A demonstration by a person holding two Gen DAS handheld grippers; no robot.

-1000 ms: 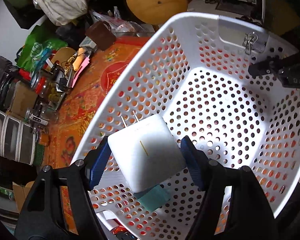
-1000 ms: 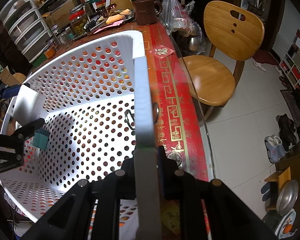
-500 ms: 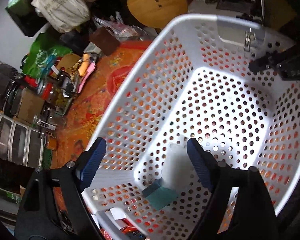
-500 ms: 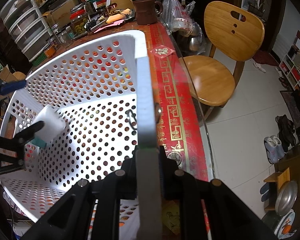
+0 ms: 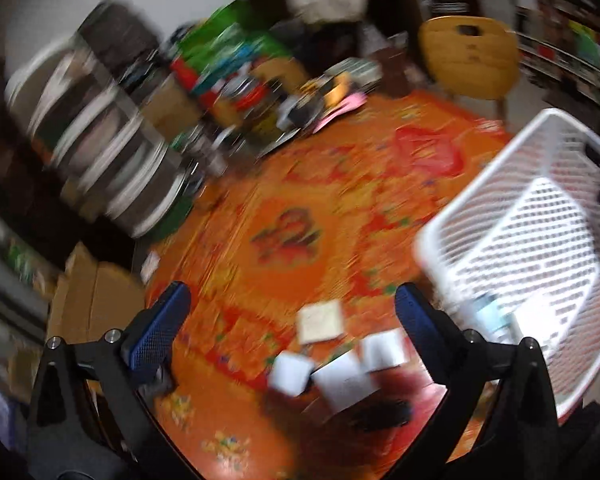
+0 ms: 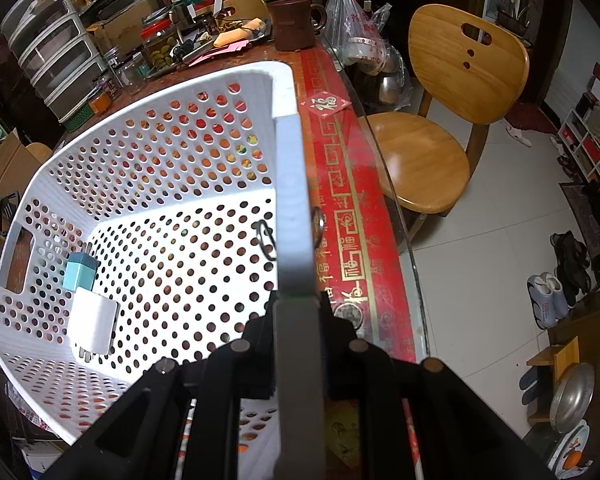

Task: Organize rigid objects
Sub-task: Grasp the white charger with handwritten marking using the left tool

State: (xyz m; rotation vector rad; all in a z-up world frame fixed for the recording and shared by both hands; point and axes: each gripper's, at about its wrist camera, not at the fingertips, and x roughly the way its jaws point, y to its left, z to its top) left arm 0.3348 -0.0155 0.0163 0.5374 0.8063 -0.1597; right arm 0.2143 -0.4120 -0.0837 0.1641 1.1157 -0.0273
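My right gripper (image 6: pixel 298 304) is shut on the near rim of the white perforated basket (image 6: pixel 152 152). Inside the basket lie a white plug charger (image 6: pixel 92 326) and a small teal box (image 6: pixel 80 271), near its far left wall. My left gripper (image 5: pixel 288 308) is open and empty, out over the orange tablecloth (image 5: pixel 300 208); this view is motion-blurred. Below it on the cloth lie several small white boxes (image 5: pixel 344 380) and a flat white card (image 5: pixel 320 322). The basket (image 5: pixel 540 216) shows at the right of the left wrist view.
Stacked drawers (image 6: pixel 56 56), jars (image 6: pixel 160 44), a brown mug (image 6: pixel 296 24) and other clutter crowd the far side of the table. A wooden chair (image 6: pixel 440 120) stands beyond the table's glass edge. Cardboard boxes (image 5: pixel 88 300) sit at the left.
My left gripper opened and dropped the white charger into the basket beside the teal box, then swung out left over the tablecloth. My right gripper has kept hold of the rim.
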